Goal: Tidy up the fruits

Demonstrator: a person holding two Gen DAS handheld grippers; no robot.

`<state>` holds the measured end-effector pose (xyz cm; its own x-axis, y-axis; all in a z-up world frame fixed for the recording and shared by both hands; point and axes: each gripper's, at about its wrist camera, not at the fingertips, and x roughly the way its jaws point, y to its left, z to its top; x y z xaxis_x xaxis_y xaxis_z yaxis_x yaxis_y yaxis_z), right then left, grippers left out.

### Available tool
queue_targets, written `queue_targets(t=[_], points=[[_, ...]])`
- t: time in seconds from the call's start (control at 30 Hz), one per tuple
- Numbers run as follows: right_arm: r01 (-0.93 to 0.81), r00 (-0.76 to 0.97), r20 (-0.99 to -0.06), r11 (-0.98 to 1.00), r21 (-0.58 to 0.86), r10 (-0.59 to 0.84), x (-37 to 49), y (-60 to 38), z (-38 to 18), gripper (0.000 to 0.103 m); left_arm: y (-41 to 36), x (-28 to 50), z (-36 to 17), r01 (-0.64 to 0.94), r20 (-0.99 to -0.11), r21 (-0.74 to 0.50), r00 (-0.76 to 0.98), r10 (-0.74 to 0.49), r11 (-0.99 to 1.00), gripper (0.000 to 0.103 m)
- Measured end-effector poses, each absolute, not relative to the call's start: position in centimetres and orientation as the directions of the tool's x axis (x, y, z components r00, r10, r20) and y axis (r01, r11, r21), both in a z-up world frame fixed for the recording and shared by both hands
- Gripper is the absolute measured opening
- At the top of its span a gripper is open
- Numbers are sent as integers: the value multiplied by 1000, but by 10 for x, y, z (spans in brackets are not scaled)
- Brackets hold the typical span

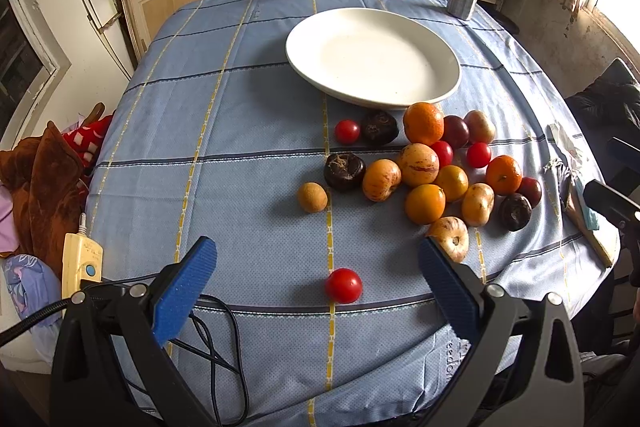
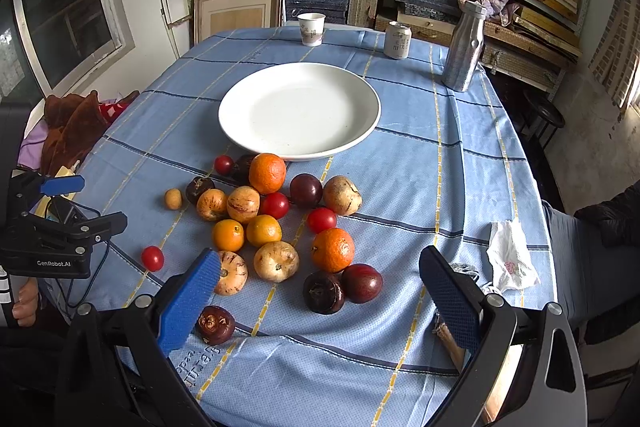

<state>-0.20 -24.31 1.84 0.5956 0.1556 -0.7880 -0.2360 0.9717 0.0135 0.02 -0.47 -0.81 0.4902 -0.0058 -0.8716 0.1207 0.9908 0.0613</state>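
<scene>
A: Where are the fruits?

B: A loose pile of fruits (image 1: 436,171) lies on the blue checked tablecloth (image 1: 224,115), right of centre in the left wrist view, just below the bare white plate (image 1: 372,55). One cherry tomato (image 1: 343,285) sits apart, low in the frame.

A: And the fingers?

B: The left gripper (image 1: 316,279) is spread wide with that tomato between its blue pads, touching neither. The right gripper (image 2: 320,291) is also wide, holding nothing, over the pile's near edge.

A: Anything behind?

B: A paper cup (image 2: 311,29), a can (image 2: 397,40) and a metal bottle (image 2: 464,47) across the top.
</scene>
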Motion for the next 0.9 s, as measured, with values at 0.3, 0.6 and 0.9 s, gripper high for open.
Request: queue_targets(t=[0.3, 0.6, 0.9], points=[[-234, 592, -791, 972, 16, 156, -1, -243, 18, 100, -4, 5, -12, 123, -876, 60, 481, -7, 991, 99], [-233, 591, -792, 972, 15, 154, 1, -243, 18, 100, -2, 8, -14, 124, -880, 57, 476, -9, 991, 99], [-231, 588, -794, 973, 16, 153, 2, -244, 20, 100, -3, 14, -15, 131, -887, 57, 462, -10, 990, 99]])
